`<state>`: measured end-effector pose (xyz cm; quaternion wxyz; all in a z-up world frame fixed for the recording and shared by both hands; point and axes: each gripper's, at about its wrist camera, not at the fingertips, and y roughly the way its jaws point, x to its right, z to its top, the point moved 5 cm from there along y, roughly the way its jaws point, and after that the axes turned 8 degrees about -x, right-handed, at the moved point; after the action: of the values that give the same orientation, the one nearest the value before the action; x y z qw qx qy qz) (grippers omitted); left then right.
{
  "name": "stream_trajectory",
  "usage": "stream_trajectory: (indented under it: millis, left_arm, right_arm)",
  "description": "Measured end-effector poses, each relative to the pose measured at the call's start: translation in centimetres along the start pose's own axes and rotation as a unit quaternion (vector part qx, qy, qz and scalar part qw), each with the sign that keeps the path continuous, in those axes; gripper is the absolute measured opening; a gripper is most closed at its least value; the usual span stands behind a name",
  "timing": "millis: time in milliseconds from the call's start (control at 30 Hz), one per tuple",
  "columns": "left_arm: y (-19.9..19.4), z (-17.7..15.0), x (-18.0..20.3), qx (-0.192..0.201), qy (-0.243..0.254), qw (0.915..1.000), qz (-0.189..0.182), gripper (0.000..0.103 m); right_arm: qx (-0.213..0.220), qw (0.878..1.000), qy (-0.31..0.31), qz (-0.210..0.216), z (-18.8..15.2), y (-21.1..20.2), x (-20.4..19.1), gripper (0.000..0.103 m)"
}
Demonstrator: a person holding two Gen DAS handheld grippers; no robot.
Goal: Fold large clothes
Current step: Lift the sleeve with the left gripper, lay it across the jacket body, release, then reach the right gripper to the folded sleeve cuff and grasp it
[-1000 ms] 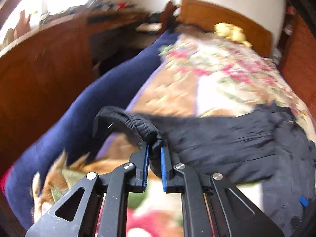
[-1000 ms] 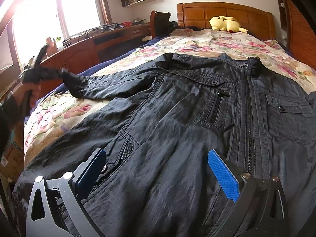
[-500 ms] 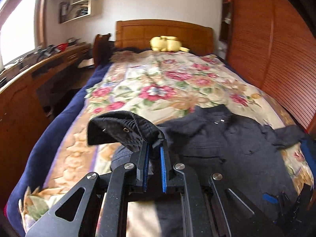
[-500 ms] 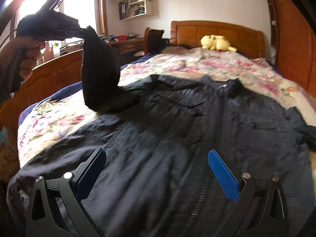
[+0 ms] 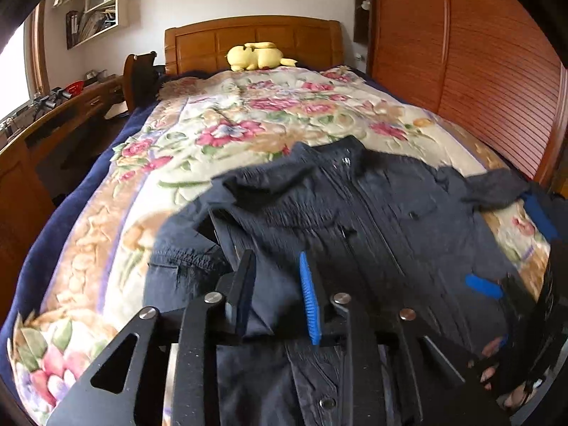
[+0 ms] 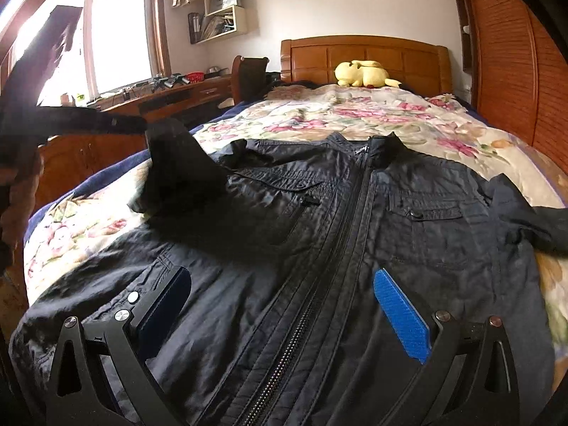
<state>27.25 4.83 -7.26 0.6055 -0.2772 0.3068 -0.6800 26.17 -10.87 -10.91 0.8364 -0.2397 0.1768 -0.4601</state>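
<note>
Both wrist cameras sit low near the foot of the bed [image 6: 355,113], looking along it toward the headboard [image 5: 254,41] and tilted down. The left view hangs close over the jacket [image 5: 372,213], slightly toward the headboard's window side. The right view looks over the jacket's hem, just as near. Both share the jacket, quilt, headboard, yellow toy [image 6: 365,72] and wall shelf [image 6: 216,17].

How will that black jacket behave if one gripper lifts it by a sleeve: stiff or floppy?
Probably floppy: the jacket lies wrinkled and flat on the floral bedspread, and its near sleeve already bends over the chest. Likely light, thin shell fabric with a slight sheen, so it may slip between pads. The zipper and collar would add only a little stiffness.
</note>
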Motion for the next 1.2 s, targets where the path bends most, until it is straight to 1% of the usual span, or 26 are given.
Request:
stream_trajectory:
  millis: [33, 100, 200, 267, 333, 367, 400, 467, 500, 533, 667, 733, 800, 933, 1067, 1200]
  left_arm:
    - [0.1, -0.6, 0.3, 0.000, 0.002, 1.0000, -0.003, 0.032]
    - [0.1, -1.9, 0.6, 0.000, 0.003, 1.0000, -0.008, 0.034]
    - [0.0, -3.4, 0.6, 0.009, 0.006, 0.9999, -0.004, 0.036]
    - [0.2, -4.3, 0.4, 0.013, 0.004, 0.9999, 0.001, 0.040]
    - [0.6, -5.4, -0.2, 0.014, 0.005, 0.9994, 0.032, 0.048]
    - [0.8, -5.9, -0.4, 0.015, 0.004, 0.9993, 0.036, 0.050]
    - [0.9, -6.3, -0.6, 0.015, 0.000, 0.9994, 0.033, 0.057]
    - [1.2, -7.2, -1.2, 0.019, -0.016, 0.9994, 0.023, 0.064]
    - [1.2, -7.4, -1.5, 0.022, -0.022, 0.9993, 0.022, 0.070]
    - [1.2, -7.6, -1.7, 0.025, -0.026, 0.9991, 0.020, 0.073]
    - [0.8, -8.2, -2.9, 0.047, -0.055, 0.9974, 0.010, 0.075]
    - [0.8, -8.5, -3.5, 0.051, -0.068, 0.9962, 0.018, 0.075]
    - [0.8, -8.6, -3.9, 0.051, -0.073, 0.9959, 0.017, 0.075]
    - [0.6, -9.2, -3.9, 0.050, -0.064, 0.9965, 0.021, 0.075]
    - [-0.4, -10.2, -4.5, 0.059, -0.053, 0.9967, 0.021, 0.075]
    - [-1.2, -11.2, -5.6, 0.057, -0.055, 0.9968, 0.015, 0.075]
  right_arm:
    - [-0.002, 1.000, -0.003, -0.001, 0.0, 0.1, -0.1, 0.102]
    - [-0.006, 1.000, -0.007, -0.003, -0.2, 0.3, -0.2, 0.102]
    - [-0.016, 1.000, -0.007, -0.004, -0.2, 1.1, -0.6, 0.102]
    - [-0.020, 1.000, -0.005, -0.003, -0.3, 1.2, -0.5, 0.102]
    - [-0.023, 1.000, -0.001, -0.002, -0.4, 1.1, -0.2, 0.102]
    - [-0.024, 1.000, 0.000, -0.003, -0.4, 1.0, -0.1, 0.102]
    - [-0.024, 1.000, 0.000, -0.003, -0.5, 0.9, 0.0, 0.102]
    - [-0.024, 1.000, 0.000, -0.005, -0.5, 0.8, 0.0, 0.102]
    - [-0.025, 1.000, -0.001, -0.006, -0.4, 0.8, 0.0, 0.102]
    - [-0.026, 1.000, -0.002, -0.008, -0.4, 0.9, 0.0, 0.102]
    - [-0.039, 0.999, -0.003, -0.009, -0.4, 1.6, 0.1, 0.102]
    - [-0.044, 0.999, 0.000, -0.007, -0.4, 1.7, 0.1, 0.102]
    - [-0.046, 0.999, 0.005, -0.004, -0.4, 1.6, 0.3, 0.102]
    - [-0.054, 0.998, 0.013, -0.001, -0.2, 1.7, 0.7, 0.102]
    - [-0.069, 0.997, 0.013, -0.014, 0.1, 2.1, 0.7, 0.102]
    - [-0.084, 0.996, -0.001, -0.023, 1.0, 2.0, -0.2, 0.102]
